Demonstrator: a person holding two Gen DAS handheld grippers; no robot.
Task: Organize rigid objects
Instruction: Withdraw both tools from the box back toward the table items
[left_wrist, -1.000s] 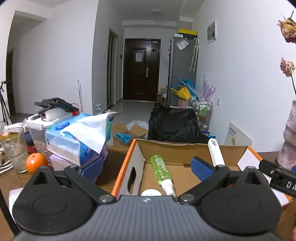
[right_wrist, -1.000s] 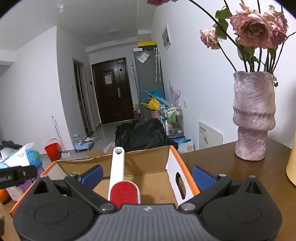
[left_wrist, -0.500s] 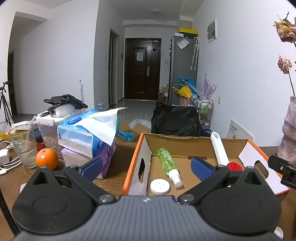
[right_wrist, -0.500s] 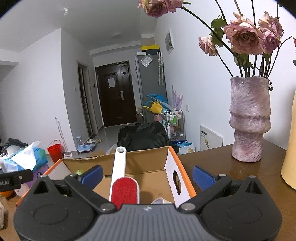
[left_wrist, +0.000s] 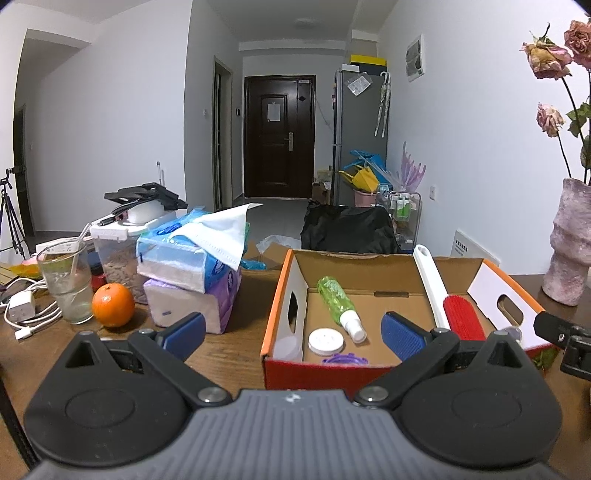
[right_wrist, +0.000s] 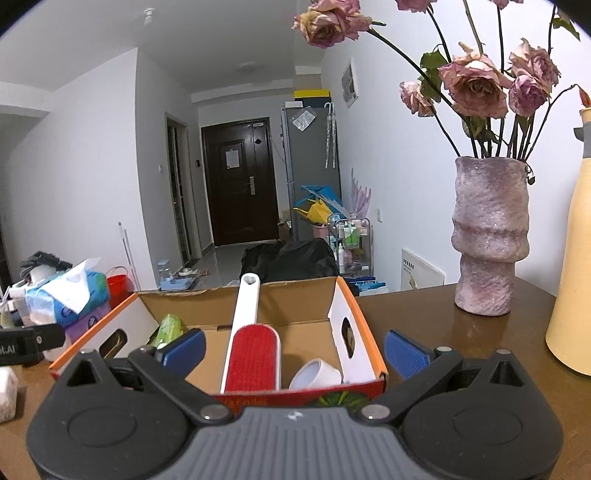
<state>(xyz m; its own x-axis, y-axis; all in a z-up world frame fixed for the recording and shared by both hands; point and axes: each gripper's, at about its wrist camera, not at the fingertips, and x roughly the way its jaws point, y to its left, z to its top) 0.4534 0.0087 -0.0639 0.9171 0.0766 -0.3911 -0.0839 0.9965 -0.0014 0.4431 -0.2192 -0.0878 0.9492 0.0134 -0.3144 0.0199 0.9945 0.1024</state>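
An open cardboard box (left_wrist: 284, 284) (right_wrist: 364, 325) with orange edges stands on the wooden table. Inside lie a green spray bottle (left_wrist: 338, 301) (right_wrist: 168, 326), a white round lid (left_wrist: 327, 341), a purple ring-shaped piece (left_wrist: 341, 359), a white roll (right_wrist: 316, 373) and a red lint brush with a white handle (left_wrist: 461, 315) (right_wrist: 251, 354) that leans on the back wall. My left gripper (left_wrist: 293, 330) hovers open in front of the box. My right gripper (right_wrist: 293, 345) is open too, just before the box's near wall. Nothing sits between either pair of fingers.
Left of the box are stacked tissue packs (left_wrist: 192, 273), an orange (left_wrist: 112, 304), a glass with a straw (left_wrist: 68, 286), a plastic container (left_wrist: 118, 251) and a white charger cable (left_wrist: 26, 314). A purple vase of dried roses (right_wrist: 487, 236) and a yellow jug (right_wrist: 570, 280) stand to the right.
Both grippers have pulled back and risen from the box, so more of its inside and its front wall show. Both stay open throughout.
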